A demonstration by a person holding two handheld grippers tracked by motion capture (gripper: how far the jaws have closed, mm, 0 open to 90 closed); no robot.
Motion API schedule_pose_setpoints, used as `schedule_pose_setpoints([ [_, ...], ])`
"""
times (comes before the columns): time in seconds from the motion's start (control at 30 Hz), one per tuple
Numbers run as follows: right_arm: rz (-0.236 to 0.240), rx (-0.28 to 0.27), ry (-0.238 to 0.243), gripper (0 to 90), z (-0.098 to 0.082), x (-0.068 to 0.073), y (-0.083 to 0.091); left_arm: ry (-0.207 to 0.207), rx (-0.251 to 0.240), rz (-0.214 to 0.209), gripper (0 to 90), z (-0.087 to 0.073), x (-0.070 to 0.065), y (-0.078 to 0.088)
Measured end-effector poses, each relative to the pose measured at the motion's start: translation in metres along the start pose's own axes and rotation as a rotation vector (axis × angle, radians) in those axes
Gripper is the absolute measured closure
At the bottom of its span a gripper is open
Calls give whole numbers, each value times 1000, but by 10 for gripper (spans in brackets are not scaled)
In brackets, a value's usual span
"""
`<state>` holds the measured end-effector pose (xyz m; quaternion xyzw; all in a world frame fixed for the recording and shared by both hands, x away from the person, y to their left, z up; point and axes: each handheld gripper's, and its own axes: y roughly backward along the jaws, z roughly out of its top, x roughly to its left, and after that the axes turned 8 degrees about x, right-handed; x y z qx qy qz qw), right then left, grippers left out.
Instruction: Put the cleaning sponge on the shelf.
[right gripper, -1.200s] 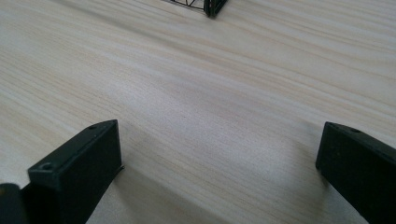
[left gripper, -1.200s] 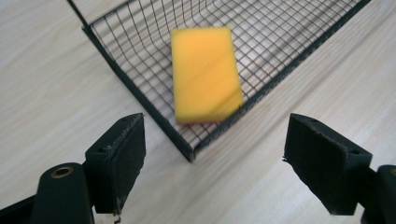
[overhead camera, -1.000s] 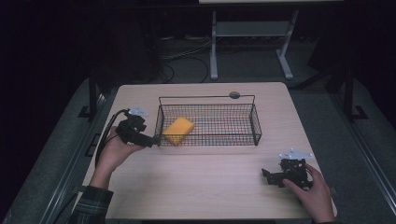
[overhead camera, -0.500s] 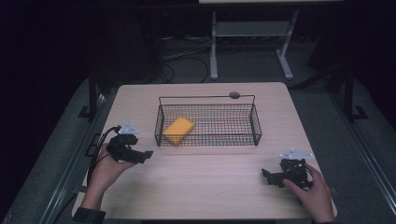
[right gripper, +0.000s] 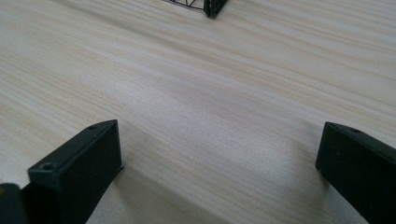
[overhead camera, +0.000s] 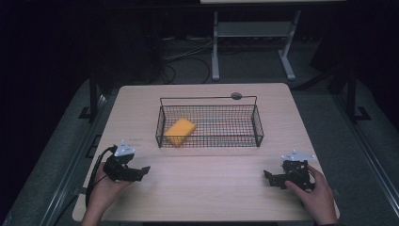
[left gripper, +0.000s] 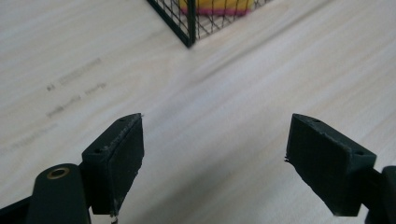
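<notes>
Left claw (overhead camera: 141, 170) sits lower left of the high view, released, nothing between its jaws; right claw (overhead camera: 271, 179) lower right, also spread wide and empty. Both rest low over the wooden surface (overhead camera: 207, 188), which we see filling the middle of the frame. Wire basket (overhead camera: 209, 140) stands at centre, well apart from both claws. Yellow sponge (overhead camera: 179, 131) lies inside the basket's left end; we see its pink underside in the left gripper view (left gripper: 219, 10).
</notes>
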<state>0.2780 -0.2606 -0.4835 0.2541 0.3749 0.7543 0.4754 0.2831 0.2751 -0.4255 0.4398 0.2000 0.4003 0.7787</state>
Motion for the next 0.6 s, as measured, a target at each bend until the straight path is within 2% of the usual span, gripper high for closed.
schedule_pose_setpoints([
  [0.13,0,0,0,0,0,0,0,-6,19,-6,181,-11,-6,-4],
  [0.3,0,-1,0,0,0,0,0,-23,44,13,176,-21,-12,-10],
  [0.37,0,-1,-1,0,0,0,0,-19,51,0,170,-24,-13,-13],
  [0.5,0,-1,-1,0,0,0,0,-34,84,6,142,-27,-15,-19],
  [0.6,0,-1,-1,0,0,0,0,-24,74,-16,140,-28,-15,-21],
])
